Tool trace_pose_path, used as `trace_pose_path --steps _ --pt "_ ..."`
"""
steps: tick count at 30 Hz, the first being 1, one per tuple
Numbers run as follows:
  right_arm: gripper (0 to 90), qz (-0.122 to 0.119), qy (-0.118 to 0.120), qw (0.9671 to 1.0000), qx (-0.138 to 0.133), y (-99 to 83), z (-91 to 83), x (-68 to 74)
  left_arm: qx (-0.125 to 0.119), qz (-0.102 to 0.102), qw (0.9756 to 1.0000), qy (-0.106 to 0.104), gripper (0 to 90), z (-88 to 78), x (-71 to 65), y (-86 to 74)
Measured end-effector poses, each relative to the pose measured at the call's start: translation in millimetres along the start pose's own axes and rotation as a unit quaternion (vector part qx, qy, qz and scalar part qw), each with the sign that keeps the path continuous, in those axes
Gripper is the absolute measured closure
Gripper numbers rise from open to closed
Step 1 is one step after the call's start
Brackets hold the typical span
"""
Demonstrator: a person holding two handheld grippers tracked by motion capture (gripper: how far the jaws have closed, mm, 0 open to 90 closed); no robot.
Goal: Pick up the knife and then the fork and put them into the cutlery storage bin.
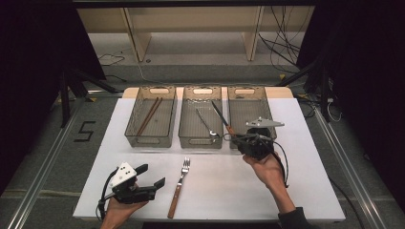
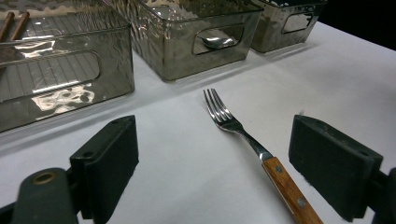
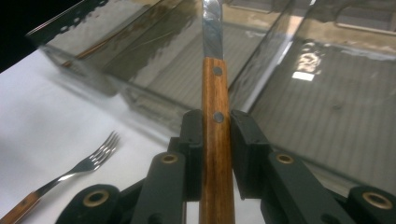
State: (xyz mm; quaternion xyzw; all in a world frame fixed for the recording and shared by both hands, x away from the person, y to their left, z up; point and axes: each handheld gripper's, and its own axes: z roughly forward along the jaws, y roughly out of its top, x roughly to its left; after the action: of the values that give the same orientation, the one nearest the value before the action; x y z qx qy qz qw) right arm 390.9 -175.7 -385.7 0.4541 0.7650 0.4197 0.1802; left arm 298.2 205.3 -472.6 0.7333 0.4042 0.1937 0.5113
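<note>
My right gripper (image 1: 237, 137) is shut on the wooden handle of a knife (image 1: 222, 118), held in the air over the near ends of the middle and right bins. In the right gripper view the pads (image 3: 194, 135) clamp the knife handle (image 3: 215, 93) from both sides, and the blade points up and away over the bins. A fork (image 1: 179, 186) with a wooden handle lies on the white table top, tines toward the bins. My left gripper (image 1: 152, 175) rests open near the front left. The fork (image 2: 233, 123) lies ahead between its wide-apart jaws, untouched.
Three clear bins stand in a row at the back: the left bin (image 1: 148, 141) holds chopsticks (image 1: 149, 116), the middle bin (image 1: 200, 141) holds a spoon (image 1: 205, 123), and the right bin (image 1: 244, 90) is beside it. White table top (image 1: 229, 191) spreads in front.
</note>
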Motion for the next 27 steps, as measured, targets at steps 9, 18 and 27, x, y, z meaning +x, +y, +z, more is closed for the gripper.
trace_pose_path --steps 9,18,27 --pt "76.3 0.020 -0.031 0.9993 0.002 16.6 13.7 -25.8 -0.002 -0.002 1.0000 -0.001 15.6 -0.1 -0.2 0.0" --pt "76.3 0.035 -0.061 0.9973 0.018 28.8 25.4 -49.0 -0.003 -0.003 1.0000 -0.001 15.6 -0.1 0.1 0.1" --pt "76.3 0.061 -0.087 0.9939 0.029 34.7 41.3 -71.3 -0.004 -0.003 1.0000 -0.001 15.6 -0.2 0.7 0.0"
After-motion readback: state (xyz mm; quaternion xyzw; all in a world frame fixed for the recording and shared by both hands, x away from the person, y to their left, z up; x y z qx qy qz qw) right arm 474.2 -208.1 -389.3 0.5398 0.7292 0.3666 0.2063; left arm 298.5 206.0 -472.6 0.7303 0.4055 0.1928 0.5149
